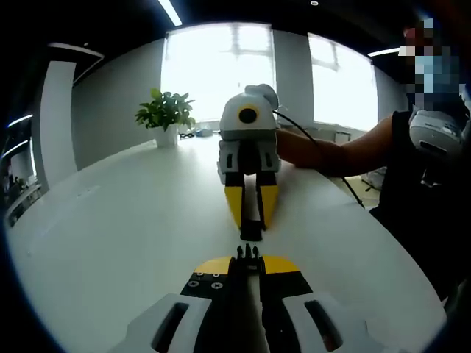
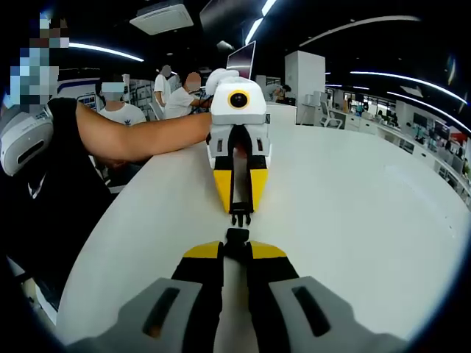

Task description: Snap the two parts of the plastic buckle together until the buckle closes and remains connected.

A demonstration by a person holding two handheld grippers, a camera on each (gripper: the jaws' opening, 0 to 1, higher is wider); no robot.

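- Over the white surface (image 1: 110,243), the two grippers face each other nose to nose, each carrying one half of the black plastic buckle.
- The left gripper (image 1: 248,259) has its fingers pressed onto the pronged half (image 1: 247,252), whose prongs poke out past the yellow tips. In the right gripper view the same gripper (image 2: 240,209) shows from the front, with the prongs (image 2: 240,218) aimed at the camera.
- The right gripper (image 2: 235,246) pinches the socket half (image 2: 236,237) between closed fingers. Seen from the left gripper view, that gripper (image 1: 251,226) holds the socket (image 1: 251,231) low between its yellow tips.
- The two halves sit near each other but apart, with a sliver of surface visible between them, and look roughly lined up.
- Judged step: final approach before mating; the buckle is not yet closed.
- The next move calls for keeping prongs and socket mouth on one axis and level, then pushing straight together firmly enough for the side prongs to latch. A slight roll or offset would likely jam the prongs against the socket rim.
- A potted plant (image 1: 166,116) stands far back on the surface, well clear.
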